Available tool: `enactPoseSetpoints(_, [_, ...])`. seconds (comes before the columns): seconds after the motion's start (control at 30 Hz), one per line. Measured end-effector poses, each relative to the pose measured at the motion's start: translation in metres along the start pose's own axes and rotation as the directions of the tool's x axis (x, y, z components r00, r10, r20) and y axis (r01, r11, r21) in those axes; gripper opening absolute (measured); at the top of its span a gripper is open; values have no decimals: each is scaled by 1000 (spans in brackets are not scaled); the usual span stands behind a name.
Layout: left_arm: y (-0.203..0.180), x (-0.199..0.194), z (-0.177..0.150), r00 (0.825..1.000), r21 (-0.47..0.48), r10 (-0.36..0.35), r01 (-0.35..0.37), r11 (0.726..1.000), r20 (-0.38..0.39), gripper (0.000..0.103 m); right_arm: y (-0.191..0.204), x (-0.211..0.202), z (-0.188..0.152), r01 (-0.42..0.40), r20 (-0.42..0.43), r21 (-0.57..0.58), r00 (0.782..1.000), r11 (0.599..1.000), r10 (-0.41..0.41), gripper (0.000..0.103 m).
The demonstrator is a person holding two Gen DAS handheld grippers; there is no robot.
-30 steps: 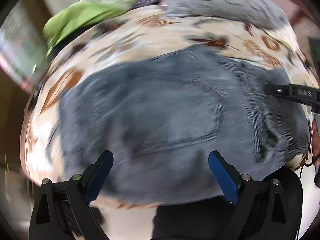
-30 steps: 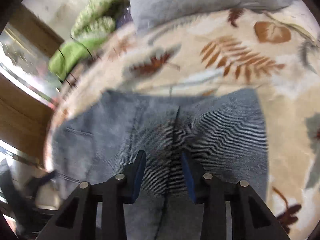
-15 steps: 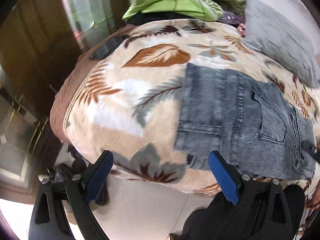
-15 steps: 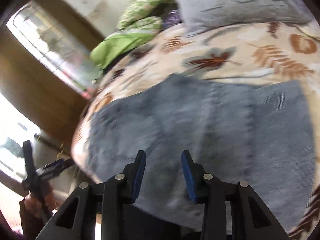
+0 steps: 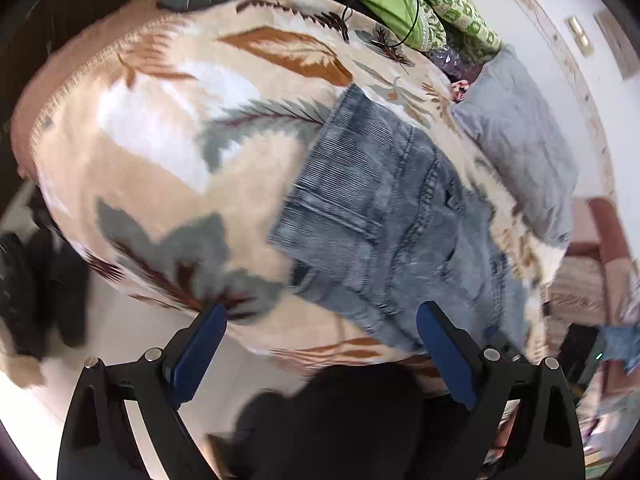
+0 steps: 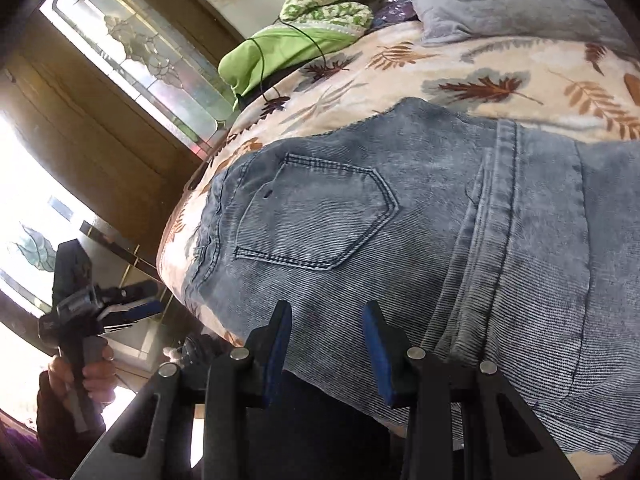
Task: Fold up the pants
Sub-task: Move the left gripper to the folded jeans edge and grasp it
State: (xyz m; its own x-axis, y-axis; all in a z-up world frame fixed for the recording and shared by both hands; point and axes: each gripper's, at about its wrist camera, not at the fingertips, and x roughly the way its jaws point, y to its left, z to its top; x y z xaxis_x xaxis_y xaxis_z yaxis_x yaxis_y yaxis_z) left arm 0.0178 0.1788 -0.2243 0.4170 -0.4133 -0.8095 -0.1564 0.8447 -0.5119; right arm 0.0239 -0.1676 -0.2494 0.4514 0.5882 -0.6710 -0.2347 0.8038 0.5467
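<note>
Folded blue denim pants lie flat on a leaf-patterned bedspread, back pocket up, near the bed's front edge. In the right wrist view the pants fill the middle. My left gripper is open wide and empty, pulled back off the bed's front edge, left of the pants. It also shows in the right wrist view, held in a hand at the far left. My right gripper is open with a narrow gap and empty, just above the near edge of the pants.
A grey pillow lies at the back of the bed. A green cloth pile with a black cord sits at the far corner. A wooden door with glass panels stands left of the bed. Floor lies below the bed's edge.
Both grippers have drawn back from the pants toward the bed's front edge. The left one swung away to the left, off the bed. The pants stay flat.
</note>
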Motion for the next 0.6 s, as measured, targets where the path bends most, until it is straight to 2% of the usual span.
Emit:
enactPoseSetpoints(0.13, [-8,20,5,997,-46,-73,72,996,-34,97,2,1,1,-6,-2,-1,1000,1000,6,40])
enactPoseSetpoints(0.37, [-6,46,10,987,-155,-131,116,981,-92,95,-1,-5,3,-18,12,8,1000,1000,18,40])
enactPoseSetpoints(0.6, [-2,50,17,983,-206,-172,155,966,-67,89,-2,-7,5,-24,24,11,999,1000,24,40])
